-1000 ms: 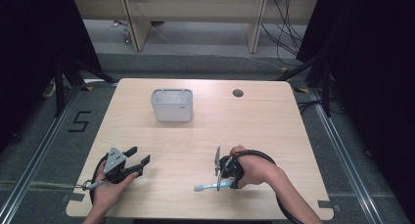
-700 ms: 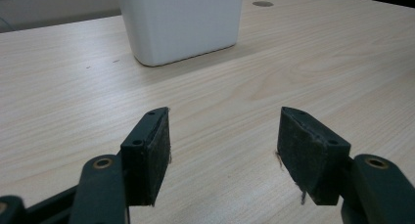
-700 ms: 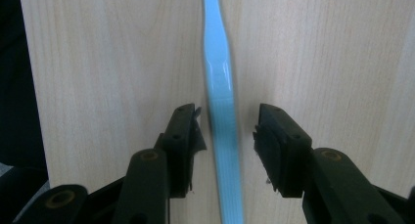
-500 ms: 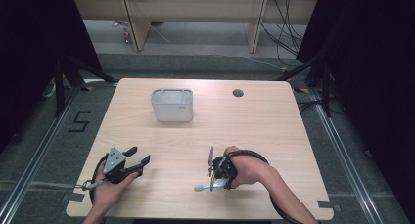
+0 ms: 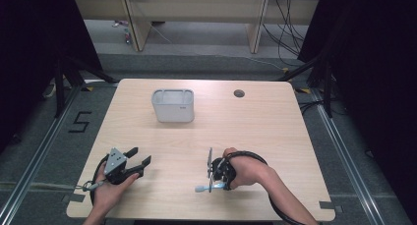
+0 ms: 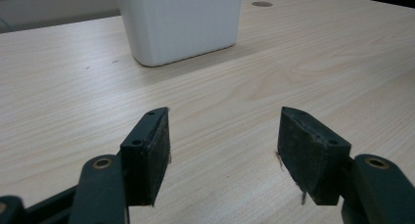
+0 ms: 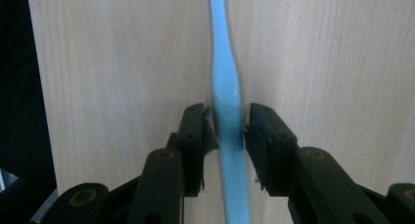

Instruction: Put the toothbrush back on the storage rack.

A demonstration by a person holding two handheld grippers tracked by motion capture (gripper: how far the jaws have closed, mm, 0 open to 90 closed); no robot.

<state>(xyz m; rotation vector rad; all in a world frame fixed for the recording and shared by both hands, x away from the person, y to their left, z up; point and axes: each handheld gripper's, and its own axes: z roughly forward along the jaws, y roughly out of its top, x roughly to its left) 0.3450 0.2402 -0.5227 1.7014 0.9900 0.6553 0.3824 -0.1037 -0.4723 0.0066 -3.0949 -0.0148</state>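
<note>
We've got the left gripper (image 5: 139,162) resting on the wooden table (image 5: 275,131) near the front-left edge, jaws spread wide, bare wood between them in the left gripper view, pointing toward the white rectangular container (image 5: 172,105) that stands upright farther back. Moving right: our right gripper (image 7: 227,131) sits low at the front centre-right, over the light-blue toothbrush (image 7: 225,87), which lies flat on the table. Its jaws have just been closing; the handle sits between the pads, which look pressed onto it from both sides. Brush head pokes out left of the hand in the high view.
</note>
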